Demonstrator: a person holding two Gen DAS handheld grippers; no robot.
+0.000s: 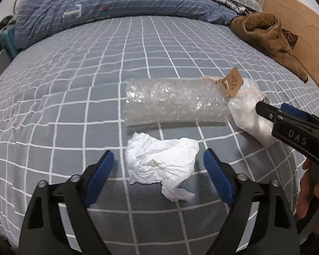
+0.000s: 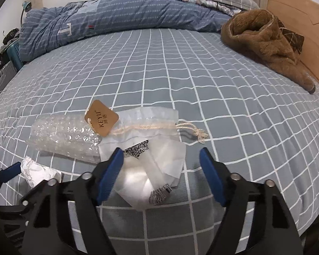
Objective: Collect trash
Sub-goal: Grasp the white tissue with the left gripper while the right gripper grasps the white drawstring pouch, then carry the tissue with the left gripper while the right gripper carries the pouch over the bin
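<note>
A crumpled white tissue (image 1: 161,161) lies on the checked bedsheet (image 1: 74,85), between the blue pads of my left gripper (image 1: 159,156); the pads stand apart from it and the gripper is open. Beyond it lies a bubble wrap roll (image 1: 174,102) with a brown paper tag (image 1: 232,81) on a string. My right gripper (image 2: 161,152) is open astride a clear plastic bag (image 2: 157,170), its left pad over the bag's edge. A translucent drawstring pouch (image 2: 151,123) lies just behind the bag. The right gripper (image 1: 265,110) also shows in the left wrist view, over the bag (image 1: 248,114).
A blue quilt (image 1: 117,2) is bunched at the far end of the bed. A brown fleece garment (image 2: 265,42) lies at the far right beside a wooden board (image 2: 297,21). A hand (image 1: 308,191) holds the right gripper. Boxes stand off the bed's left edge (image 2: 2,74).
</note>
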